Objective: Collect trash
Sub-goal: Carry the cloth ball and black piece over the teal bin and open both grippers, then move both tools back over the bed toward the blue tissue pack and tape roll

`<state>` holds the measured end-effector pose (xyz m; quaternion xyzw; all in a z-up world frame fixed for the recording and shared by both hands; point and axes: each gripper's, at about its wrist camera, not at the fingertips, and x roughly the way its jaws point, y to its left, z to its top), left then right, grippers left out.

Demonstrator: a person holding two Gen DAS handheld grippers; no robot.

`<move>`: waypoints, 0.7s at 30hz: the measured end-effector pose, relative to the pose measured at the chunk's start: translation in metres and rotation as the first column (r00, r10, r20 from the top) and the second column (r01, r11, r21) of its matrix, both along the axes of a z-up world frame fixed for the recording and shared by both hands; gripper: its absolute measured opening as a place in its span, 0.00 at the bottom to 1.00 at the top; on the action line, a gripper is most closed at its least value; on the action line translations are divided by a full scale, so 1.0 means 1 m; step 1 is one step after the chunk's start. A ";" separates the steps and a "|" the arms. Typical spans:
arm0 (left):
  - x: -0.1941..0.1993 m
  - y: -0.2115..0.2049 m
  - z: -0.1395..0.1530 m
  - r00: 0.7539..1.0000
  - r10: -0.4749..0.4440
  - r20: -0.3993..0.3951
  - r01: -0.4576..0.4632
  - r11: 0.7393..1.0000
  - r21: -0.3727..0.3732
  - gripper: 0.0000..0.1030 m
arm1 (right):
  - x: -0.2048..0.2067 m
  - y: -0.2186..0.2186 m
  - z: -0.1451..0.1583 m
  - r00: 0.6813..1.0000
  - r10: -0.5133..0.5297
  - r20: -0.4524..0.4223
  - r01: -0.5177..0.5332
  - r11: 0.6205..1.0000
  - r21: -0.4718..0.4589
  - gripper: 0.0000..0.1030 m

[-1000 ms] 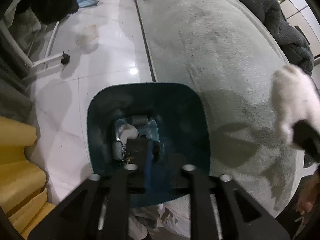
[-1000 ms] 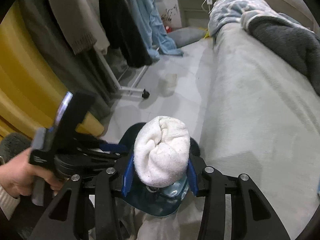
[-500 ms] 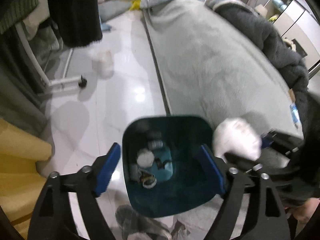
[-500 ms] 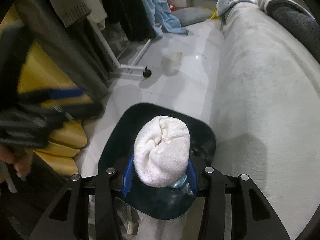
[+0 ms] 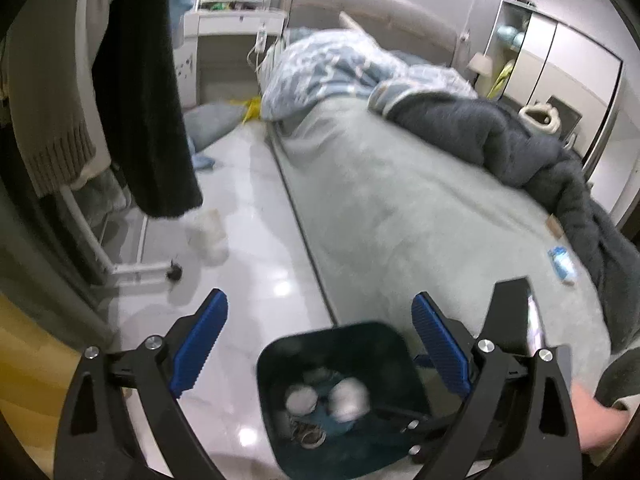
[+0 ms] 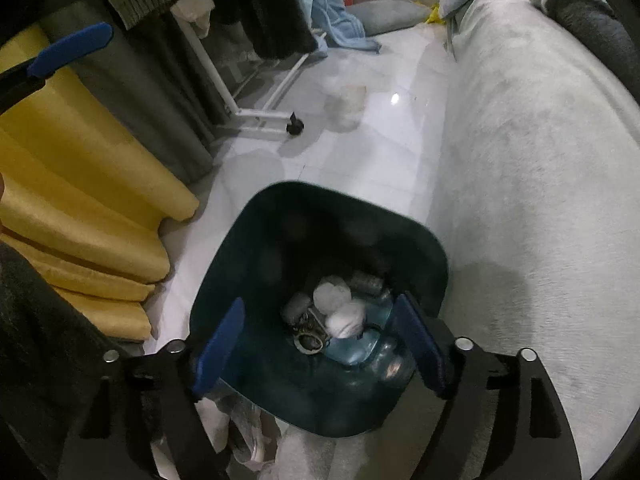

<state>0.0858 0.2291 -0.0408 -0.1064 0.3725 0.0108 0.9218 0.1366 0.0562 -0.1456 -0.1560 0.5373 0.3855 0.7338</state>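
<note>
drop step: right gripper (image 6: 320,344) and left gripper (image 5: 320,340) spread empty above bin (image 6: 340,216); white wad (image 6: 346,318) inside; next, seek remaining trash.

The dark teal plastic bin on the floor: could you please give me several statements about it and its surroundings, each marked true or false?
1. The dark teal plastic bin stands on the pale tiled floor beside the grey bed. True.
2. The right tongs are clamped on a white cloth wad. False: they are open and empty; the white cloth wad lies inside the bin.
3. The left tongs are open. True.
4. The bin is empty. False: it holds white wads, a clear blue plastic bottle and other bits.
5. A small blue-and-white packet lies on the bed. True.
</note>
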 end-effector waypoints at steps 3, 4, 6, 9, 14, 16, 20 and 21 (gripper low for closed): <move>0.002 -0.004 0.013 0.999 -0.004 0.046 0.004 1.000 -0.012 0.92 | 0.005 -0.004 0.018 0.999 -0.019 0.031 0.018 0.999 0.029 0.84; 0.003 -0.007 0.018 0.998 -0.007 0.058 0.008 1.000 -0.013 0.92 | 0.007 -0.007 0.026 0.999 -0.030 0.041 0.028 0.999 0.044 0.84; 0.005 -0.013 0.024 0.997 -0.018 0.074 0.019 1.000 -0.008 0.92 | 0.010 -0.015 0.038 0.996 -0.051 0.067 0.046 0.997 0.064 0.86; 0.007 -0.024 0.030 0.995 -0.043 0.086 0.044 0.999 -0.001 0.92 | 0.015 -0.028 0.053 0.990 -0.081 0.118 0.071 0.994 0.083 0.87; 0.013 -0.044 0.039 0.991 -0.073 0.109 0.074 0.997 -0.009 0.92 | 0.027 -0.062 0.069 0.969 -0.160 0.190 0.142 0.984 0.108 0.88; 0.016 -0.054 0.043 0.989 -0.082 0.121 0.083 0.996 -0.008 0.93 | 0.031 -0.078 0.072 0.957 -0.202 0.210 0.181 0.977 0.115 0.89; 0.023 -0.073 0.045 0.987 -0.104 0.124 0.105 0.994 -0.004 0.94 | 0.039 -0.109 0.083 0.927 -0.284 0.245 0.254 0.956 0.150 0.92; 0.025 -0.079 0.045 0.986 -0.113 0.122 0.114 0.993 -0.003 0.94 | 0.040 -0.116 0.087 0.919 -0.299 0.258 0.265 0.951 0.156 0.93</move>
